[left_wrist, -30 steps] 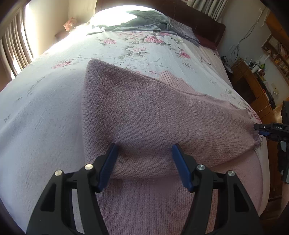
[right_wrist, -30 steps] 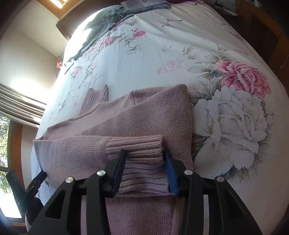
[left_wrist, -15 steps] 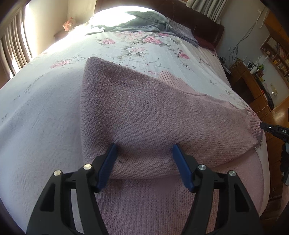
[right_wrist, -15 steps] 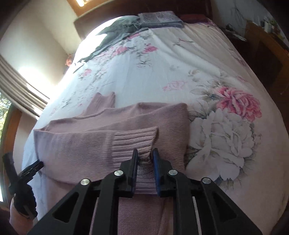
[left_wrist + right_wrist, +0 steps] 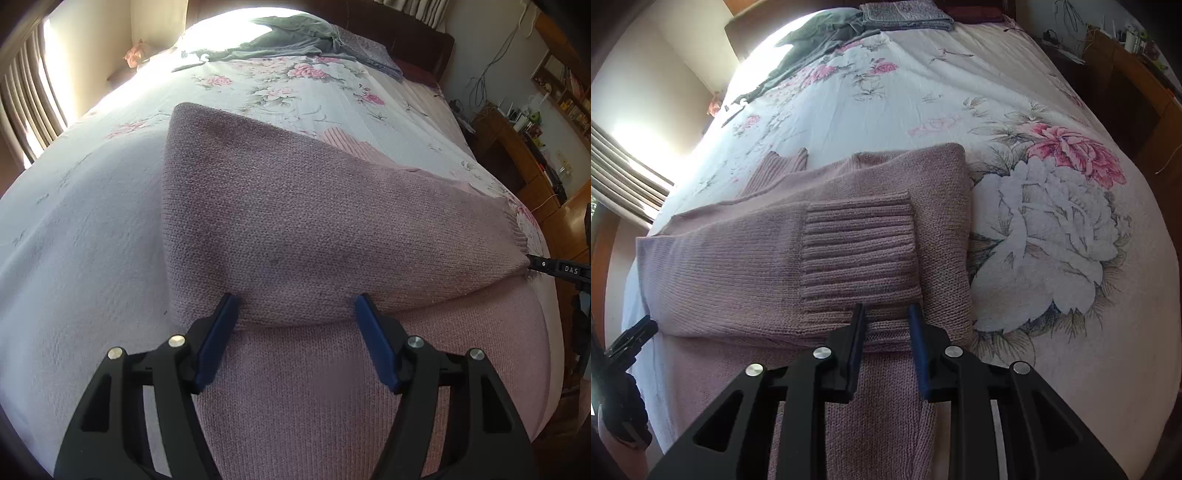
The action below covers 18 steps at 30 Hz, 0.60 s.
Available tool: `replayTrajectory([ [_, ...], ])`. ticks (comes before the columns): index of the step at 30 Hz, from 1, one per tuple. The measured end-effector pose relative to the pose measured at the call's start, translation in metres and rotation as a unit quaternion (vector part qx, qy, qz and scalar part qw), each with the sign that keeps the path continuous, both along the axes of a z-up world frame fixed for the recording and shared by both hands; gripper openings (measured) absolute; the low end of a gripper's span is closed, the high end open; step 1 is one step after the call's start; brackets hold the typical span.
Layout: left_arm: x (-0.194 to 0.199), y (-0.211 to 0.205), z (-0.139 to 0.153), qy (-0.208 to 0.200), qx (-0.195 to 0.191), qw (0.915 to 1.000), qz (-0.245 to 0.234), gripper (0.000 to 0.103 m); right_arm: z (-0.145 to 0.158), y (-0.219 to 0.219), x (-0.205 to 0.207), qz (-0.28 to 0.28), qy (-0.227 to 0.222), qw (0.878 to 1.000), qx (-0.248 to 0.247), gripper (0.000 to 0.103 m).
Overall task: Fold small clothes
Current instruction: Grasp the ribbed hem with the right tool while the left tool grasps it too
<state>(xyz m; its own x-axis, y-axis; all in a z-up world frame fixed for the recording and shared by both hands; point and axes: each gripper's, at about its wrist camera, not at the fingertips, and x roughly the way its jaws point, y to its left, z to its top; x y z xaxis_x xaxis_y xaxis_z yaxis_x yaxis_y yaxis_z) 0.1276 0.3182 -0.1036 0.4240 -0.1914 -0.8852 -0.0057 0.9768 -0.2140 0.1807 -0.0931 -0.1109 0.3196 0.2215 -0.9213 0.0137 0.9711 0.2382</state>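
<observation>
The left gripper [image 5: 295, 317] was held low over the bed, pointing forward along the mattress, its blue-padded fingers [image 5: 218, 336] spread wide and holding nothing. Their tips sat at the near edge of a folded-over sleeve of the mauve knit sweater [image 5: 295, 221], one to each side of a stretch of that fold; whether they touched the knit could not be told. Beneath and nearer than the fingers lay the sweater's lower layer, spread flat. Ahead, the sleeve ran rightward to its ribbed cuff [image 5: 857, 251].

The right gripper [image 5: 886, 328] was likewise low and level, aimed across the sweater from its own side. Its jaws stood at a narrow gap, with the ribbed hem band just between the tips; a grip on the cloth could not be confirmed. Directly ahead of the tips lay the cuff, flat on the folded body. In the left wrist view, this gripper's black tip showed at the far right, right at the cuff end.

Beyond the sweater the floral bedspread [image 5: 1052, 229] stretched away. Far ahead, near the headboard, lay a grey garment [image 5: 288, 40] and a folded patterned cloth [image 5: 905, 14].
</observation>
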Motion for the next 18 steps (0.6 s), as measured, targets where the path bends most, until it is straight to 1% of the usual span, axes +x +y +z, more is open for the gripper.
replayTrajectory([
  [1, -0.006, 0.003, 0.005, -0.002, -0.005, 1.0, 0.003, 0.066, 0.009, -0.001, -0.008, 0.006, -0.012, 1.0, 0.013, 0.027],
  [3, -0.024, 0.01, 0.016, -0.005, -0.014, 0.9999, 0.009, 0.067, 0.025, -0.006, -0.027, 0.011, -0.034, 0.999, 0.023, 0.028],
  [5, -0.049, 0.018, 0.026, -0.012, -0.006, 0.9999, 0.008, 0.068, 0.039, -0.012, -0.055, 0.02, -0.051, 0.998, 0.033, 0.039],
  [7, -0.08, 0.028, 0.032, -0.014, 0.008, 0.9998, 0.007, 0.07, 0.046, -0.018, -0.087, 0.034, -0.06, 0.996, 0.049, 0.045],
  [10, -0.13, 0.046, 0.029, 0.008, 0.013, 0.9997, 0.019, 0.071, 0.042, -0.027, -0.139, 0.05, -0.049, 0.996, 0.053, 0.047],
  [13, -0.178, 0.059, 0.02, 0.04, 0.015, 0.9985, 0.035, 0.071, 0.028, -0.037, -0.187, 0.046, -0.028, 0.997, 0.055, 0.048],
  [15, -0.207, 0.061, 0.016, 0.052, 0.009, 0.9977, 0.042, 0.071, 0.018, -0.043, -0.216, 0.039, -0.012, 0.997, 0.06, 0.048],
  [18, -0.241, 0.058, 0.011, 0.068, -0.008, 0.9965, 0.048, 0.071, 0.005, -0.047, -0.249, 0.04, 0.01, 0.998, 0.049, 0.049],
])
